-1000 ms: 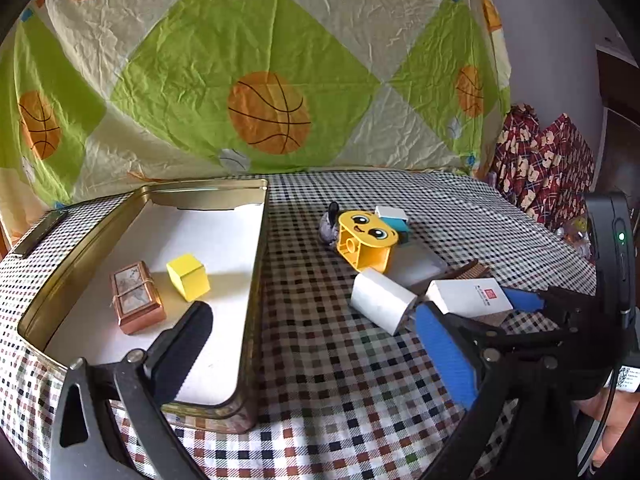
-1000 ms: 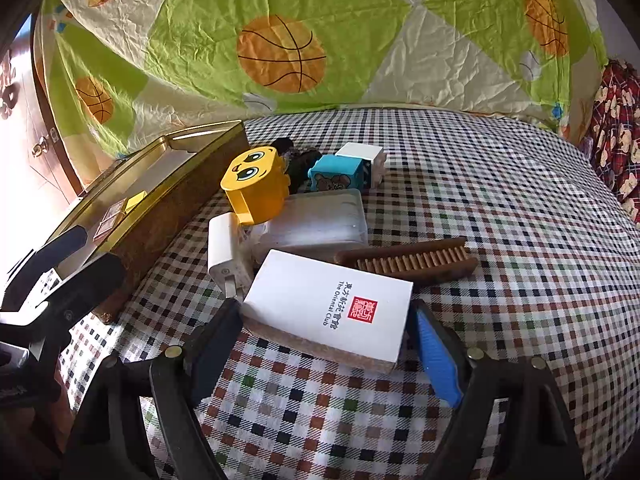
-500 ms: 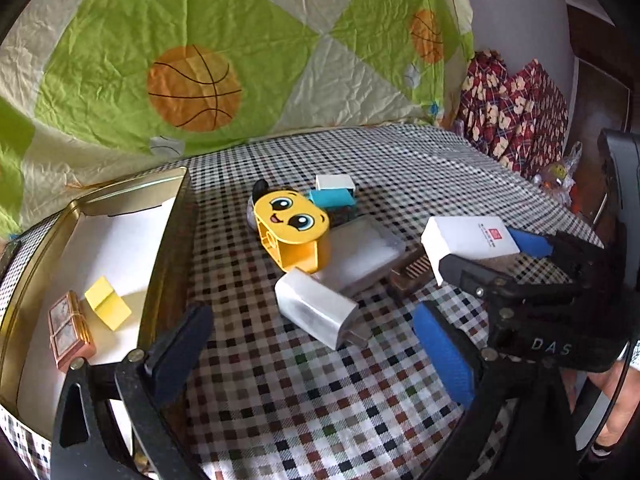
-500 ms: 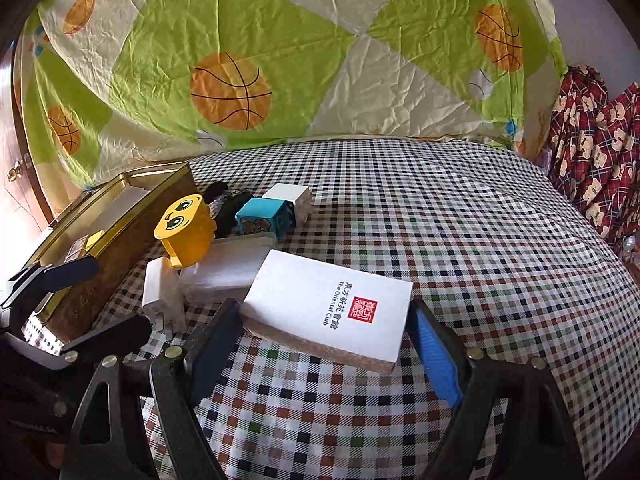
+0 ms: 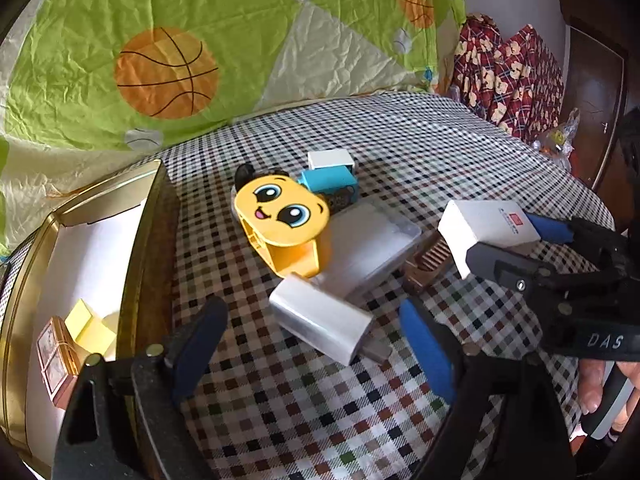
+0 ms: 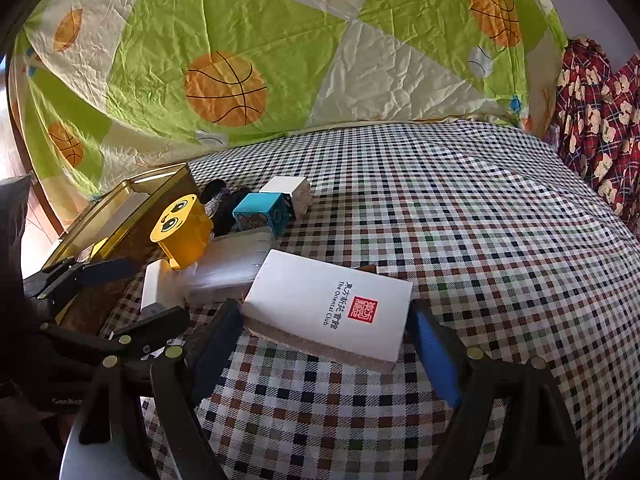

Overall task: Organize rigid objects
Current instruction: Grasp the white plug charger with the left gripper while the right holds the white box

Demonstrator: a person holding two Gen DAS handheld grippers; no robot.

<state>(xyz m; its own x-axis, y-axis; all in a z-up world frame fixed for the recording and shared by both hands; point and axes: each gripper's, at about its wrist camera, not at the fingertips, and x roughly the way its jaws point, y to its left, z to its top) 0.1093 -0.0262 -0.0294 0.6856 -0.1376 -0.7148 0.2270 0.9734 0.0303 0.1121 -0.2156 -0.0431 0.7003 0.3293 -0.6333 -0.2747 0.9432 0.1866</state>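
Observation:
A white charger (image 5: 324, 320) lies on the checked cloth between the fingers of my left gripper (image 5: 312, 346). Its jaws are closing, and the pads stand apart from the charger. My right gripper (image 6: 324, 348) is shut on a white box with a red seal (image 6: 328, 308); in the left wrist view this box (image 5: 488, 224) hangs at the right. Beyond the charger sit a yellow smiley block (image 5: 280, 220), a blue block (image 5: 328, 182), a white block (image 5: 330, 159), a translucent case (image 5: 368, 248) and a wooden brush (image 5: 428, 256). The brush is partly hidden.
An open gold tin (image 5: 148, 216) stands at the left, holding a yellow cube (image 5: 90, 328) and a small brown box (image 5: 56, 360). A basketball-print sheet (image 5: 168, 72) hangs behind the table. Red patterned fabric (image 5: 504, 72) lies at the far right. A hand (image 5: 596, 384) shows bottom right.
My left gripper has swung right from over the tin to the charger, and its jaws have narrowed. The right gripper has shifted with the white box still in it.

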